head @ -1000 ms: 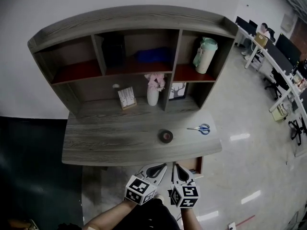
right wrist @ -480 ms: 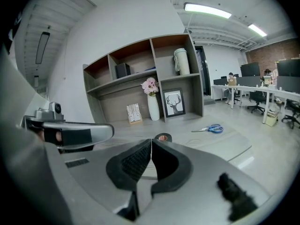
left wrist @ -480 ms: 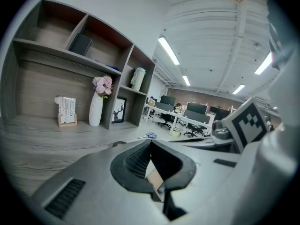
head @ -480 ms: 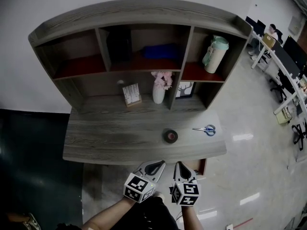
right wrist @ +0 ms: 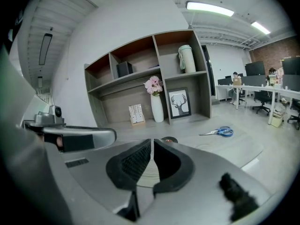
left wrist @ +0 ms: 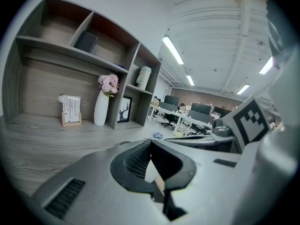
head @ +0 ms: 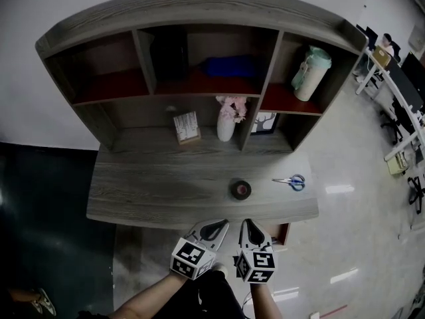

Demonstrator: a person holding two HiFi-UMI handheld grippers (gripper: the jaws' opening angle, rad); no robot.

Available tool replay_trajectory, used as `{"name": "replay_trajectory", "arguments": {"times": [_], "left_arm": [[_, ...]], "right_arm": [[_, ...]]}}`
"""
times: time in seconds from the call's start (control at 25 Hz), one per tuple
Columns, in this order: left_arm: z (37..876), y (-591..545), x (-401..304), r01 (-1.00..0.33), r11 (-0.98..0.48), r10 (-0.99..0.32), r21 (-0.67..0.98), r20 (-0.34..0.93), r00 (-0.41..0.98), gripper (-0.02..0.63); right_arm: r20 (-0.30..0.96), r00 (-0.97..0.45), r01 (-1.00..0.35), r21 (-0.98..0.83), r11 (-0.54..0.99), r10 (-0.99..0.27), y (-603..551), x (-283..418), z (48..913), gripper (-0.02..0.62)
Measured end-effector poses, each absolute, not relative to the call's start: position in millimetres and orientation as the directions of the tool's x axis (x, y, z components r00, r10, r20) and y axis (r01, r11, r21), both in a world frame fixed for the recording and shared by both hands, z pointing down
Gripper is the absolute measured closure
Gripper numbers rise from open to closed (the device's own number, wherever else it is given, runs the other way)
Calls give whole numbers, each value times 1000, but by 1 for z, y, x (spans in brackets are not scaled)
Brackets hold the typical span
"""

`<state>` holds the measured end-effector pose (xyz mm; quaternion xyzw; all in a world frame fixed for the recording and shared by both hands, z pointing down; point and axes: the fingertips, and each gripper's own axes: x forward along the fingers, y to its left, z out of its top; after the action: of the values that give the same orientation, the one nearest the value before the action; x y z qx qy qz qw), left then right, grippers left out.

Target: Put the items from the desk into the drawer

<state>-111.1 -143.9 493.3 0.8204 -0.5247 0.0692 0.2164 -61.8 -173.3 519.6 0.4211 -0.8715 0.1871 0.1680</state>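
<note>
A dark roll of tape (head: 241,190) lies on the grey wooden desk (head: 153,191), right of its middle. Blue-handled scissors (head: 292,181) lie near the desk's right end. A drawer (head: 281,233) peeks out, partly pulled out, under the desk's front right edge. My left gripper (head: 214,227) and right gripper (head: 251,226) sit side by side just in front of the desk's front edge, both shut with nothing between the jaws. In the right gripper view the tape (right wrist: 168,139) shows just beyond the right gripper (right wrist: 153,141), with the scissors (right wrist: 220,131) to the right. The left gripper (left wrist: 150,142) points along the desk.
The shelf unit at the back of the desk holds a white vase of pink flowers (head: 226,121), a small card stand (head: 188,126), a framed deer picture (head: 265,123), a green-lidded bottle (head: 310,74) and a blue item (head: 229,66). Office desks and chairs (head: 398,85) stand far right.
The head view has shifted so the desk and shelves sit a little further right and larger. Both grippers stay shut in nearly the same spot before the desk's edge.
</note>
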Motion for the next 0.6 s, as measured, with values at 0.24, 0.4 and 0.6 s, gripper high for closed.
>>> {"name": "replay_trajectory", "arguments": {"times": [0.24, 0.4, 0.6], "left_arm": [[503, -156, -120, -897, -336, -836, 286, 348, 424, 597], [510, -163, -123, -899, -335, -833, 283, 357, 423, 597], [523, -176, -125, -899, -334, -830, 284, 362, 424, 597]], "right_arm": [[469, -594, -794, -213, 569, -654, -183, -70, 532, 581], [481, -604, -785, -221, 578, -636, -191, -75, 541, 573], [502, -615, -768, -207, 606, -608, -203, -84, 552, 464]]}}
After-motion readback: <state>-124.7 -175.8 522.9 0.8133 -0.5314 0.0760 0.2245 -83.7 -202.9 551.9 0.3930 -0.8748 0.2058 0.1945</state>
